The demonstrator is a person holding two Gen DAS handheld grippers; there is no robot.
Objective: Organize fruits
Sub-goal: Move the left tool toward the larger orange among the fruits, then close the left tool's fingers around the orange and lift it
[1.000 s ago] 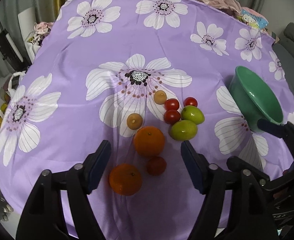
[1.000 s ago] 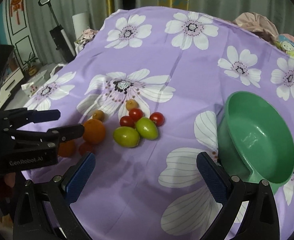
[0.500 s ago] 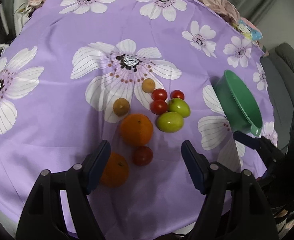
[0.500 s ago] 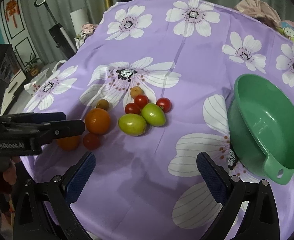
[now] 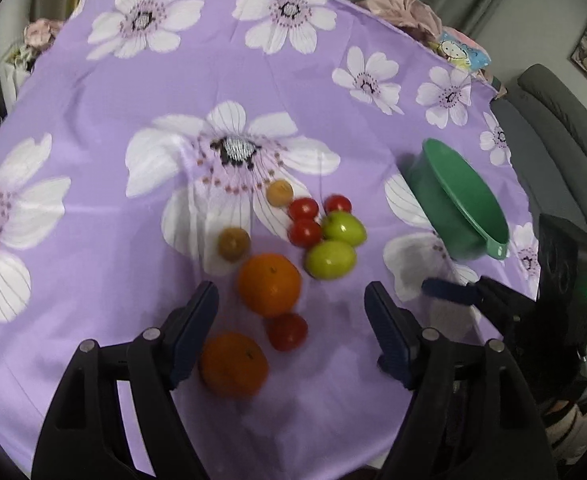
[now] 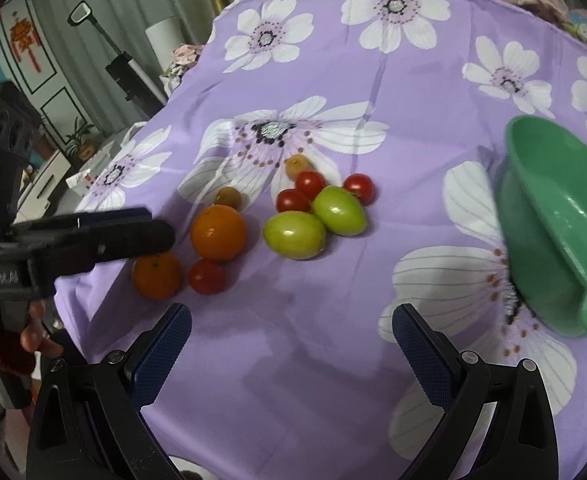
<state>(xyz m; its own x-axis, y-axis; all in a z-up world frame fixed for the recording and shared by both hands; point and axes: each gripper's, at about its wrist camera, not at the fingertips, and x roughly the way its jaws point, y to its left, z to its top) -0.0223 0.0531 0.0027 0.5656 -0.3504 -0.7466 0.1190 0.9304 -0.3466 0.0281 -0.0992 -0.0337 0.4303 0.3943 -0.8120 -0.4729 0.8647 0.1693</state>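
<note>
Fruits lie grouped on the purple flowered cloth (image 5: pixel 93 240): two oranges (image 5: pixel 269 283) (image 5: pixel 233 364), two green fruits (image 5: pixel 330 259) (image 5: pixel 344 228), several red tomatoes (image 5: pixel 287 331) and two small brownish fruits (image 5: pixel 233 243). The same group shows in the right wrist view, with an orange (image 6: pixel 217 232) and a green fruit (image 6: pixel 293 234). An empty green bowl (image 5: pixel 459 204) (image 6: pixel 553 216) stands to the right. My left gripper (image 5: pixel 289 332) is open and empty, hovering over the near orange and tomato. My right gripper (image 6: pixel 291 344) is open and empty, above bare cloth in front of the fruits.
The table's near edge drops off close below both grippers. A grey armchair (image 5: pixel 557 120) stands to the right. Bundled cloth and a colourful packet (image 5: pixel 461 50) lie at the far edge. A vacuum (image 6: pixel 129 76) and shelves stand at the left.
Both grippers have moved closer to the fruit group, which looks larger now. The left gripper has drifted over the near orange and tomato. Both stay open. No fruit has moved.
</note>
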